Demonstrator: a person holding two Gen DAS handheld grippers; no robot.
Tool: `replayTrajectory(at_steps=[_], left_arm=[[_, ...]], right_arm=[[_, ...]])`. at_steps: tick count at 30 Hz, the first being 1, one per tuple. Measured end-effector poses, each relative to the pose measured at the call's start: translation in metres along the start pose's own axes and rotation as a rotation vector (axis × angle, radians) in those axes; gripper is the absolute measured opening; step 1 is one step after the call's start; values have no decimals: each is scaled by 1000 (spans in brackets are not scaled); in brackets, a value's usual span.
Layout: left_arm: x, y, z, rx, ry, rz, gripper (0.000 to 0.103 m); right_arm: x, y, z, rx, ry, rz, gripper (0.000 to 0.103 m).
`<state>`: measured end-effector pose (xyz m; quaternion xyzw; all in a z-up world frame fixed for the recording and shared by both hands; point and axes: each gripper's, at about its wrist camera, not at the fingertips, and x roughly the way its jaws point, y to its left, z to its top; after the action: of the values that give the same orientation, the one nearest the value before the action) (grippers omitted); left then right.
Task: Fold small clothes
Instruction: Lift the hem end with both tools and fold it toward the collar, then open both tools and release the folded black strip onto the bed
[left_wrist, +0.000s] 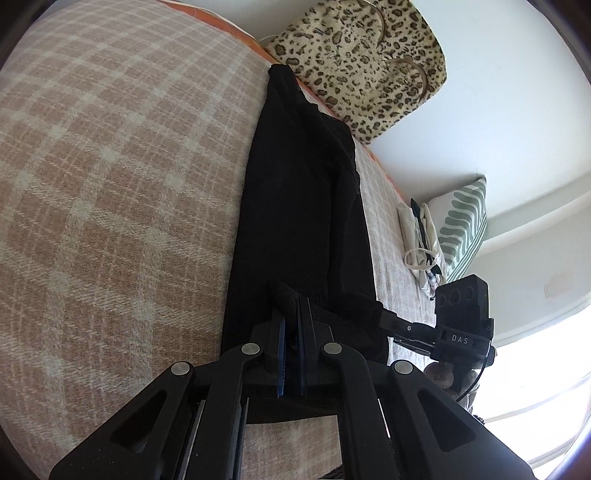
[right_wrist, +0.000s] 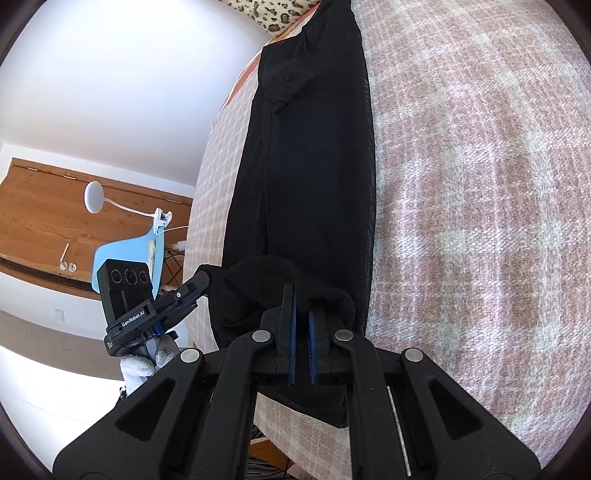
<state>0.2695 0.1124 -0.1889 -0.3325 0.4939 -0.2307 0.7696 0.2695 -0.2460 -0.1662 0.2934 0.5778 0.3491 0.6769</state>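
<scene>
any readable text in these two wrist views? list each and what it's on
"DAS": white letters on the right gripper body, left wrist view.
"GenRobot.AI": white letters on the left gripper body, right wrist view.
A small white mark at the lower edge of that same body: too small to read.
Nothing readable on the black garment or plaid blanket.

bright daylight | window glare blown out | fisheye-warped edges | sharp

A bedroom in a home

A checked blanket (left_wrist: 110, 184) covers the bed; beside it sit a leopard-print bag (left_wrist: 362, 62) and a leafy pillow (left_wrist: 465, 225).
</scene>
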Motion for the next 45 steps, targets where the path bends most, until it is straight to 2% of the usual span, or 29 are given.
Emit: replayTrajectory(at_steps=[2,4,5,6,8,9,12,15,20,23,26,29,32,34,37,41,45], left_arm=[[0,0,4,-5,2,13,7],[-6,1,8,-22,-16,35,19],[-12,1,11,-25,-42,40,21],[-19,-1,13,-16,-76,47,26],[-31,-5,17,11,-129,65,29],[-36,-8,18,27,-140,64,29],[-39,-16,15,80,-144,64,29],[-33,-21,7,129,-89,67,29],[-20,-24,-5,177,-24,115,29],[-17,-19,-5,157,-11,109,29],[-15,-15,-2,133,-7,106,29],[-12,-17,3,150,-17,123,29],[-9,-16,8,179,-32,167,29],[-6,-16,12,193,-38,183,39],[-2,-21,12,261,-46,224,42],[6,-22,14,316,-45,273,42],[13,-21,17,316,-40,269,42]], right_arm=[[-4,-2,2,6,-2,4,7],[-18,-3,5,13,-24,15,7],[-25,-1,7,6,-42,19,12],[-34,1,8,-11,-62,14,24],[-51,10,7,-64,-119,-5,44],[-58,16,5,-95,-144,-26,46],[-68,31,0,-178,-165,-56,46],[-58,52,-11,-291,-118,-64,45],[-4,87,-28,-456,21,-105,37],[29,96,-31,-491,92,-138,37],[50,99,-24,-498,112,-177,37],[51,100,-8,-489,65,-210,37],[35,94,18,-412,-56,-261,37],[26,88,32,-355,-87,-231,37],[7,85,41,-314,-132,-209,37],[-15,68,44,-263,-167,-276,43],[-26,45,38,-214,-156,-295,43]])
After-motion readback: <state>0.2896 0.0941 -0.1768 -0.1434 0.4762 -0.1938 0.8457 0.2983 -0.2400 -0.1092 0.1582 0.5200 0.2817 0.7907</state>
